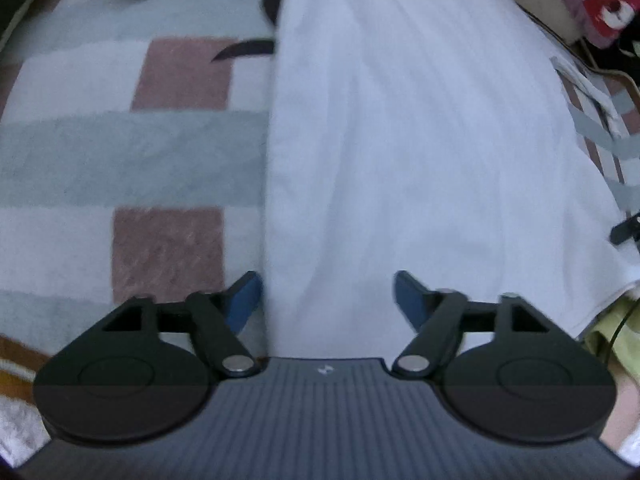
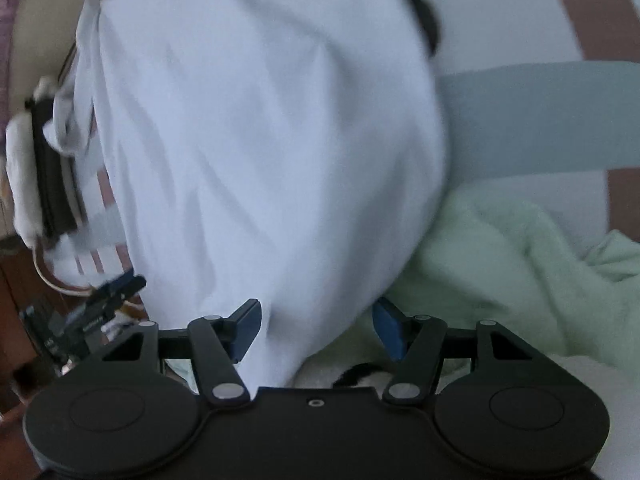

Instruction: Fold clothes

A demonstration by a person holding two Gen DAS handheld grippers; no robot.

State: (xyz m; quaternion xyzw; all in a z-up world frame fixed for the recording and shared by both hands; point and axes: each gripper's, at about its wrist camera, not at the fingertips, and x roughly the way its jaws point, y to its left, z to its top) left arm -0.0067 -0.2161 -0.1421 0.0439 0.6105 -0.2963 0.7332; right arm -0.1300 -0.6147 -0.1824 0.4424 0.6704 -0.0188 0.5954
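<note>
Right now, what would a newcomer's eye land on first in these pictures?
A large white garment fills the middle of both views, spread over a checked blanket of grey, white and dusty pink. Beside it, low in the right wrist view, lies a crumpled pale green cloth; a red teddy bear sits far top right.

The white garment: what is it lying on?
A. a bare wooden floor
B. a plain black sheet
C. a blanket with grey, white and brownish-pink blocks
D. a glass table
C: the white garment lies spread on a blanket patterned in grey, white and brownish-pink blocks, seen in both wrist views.
</note>
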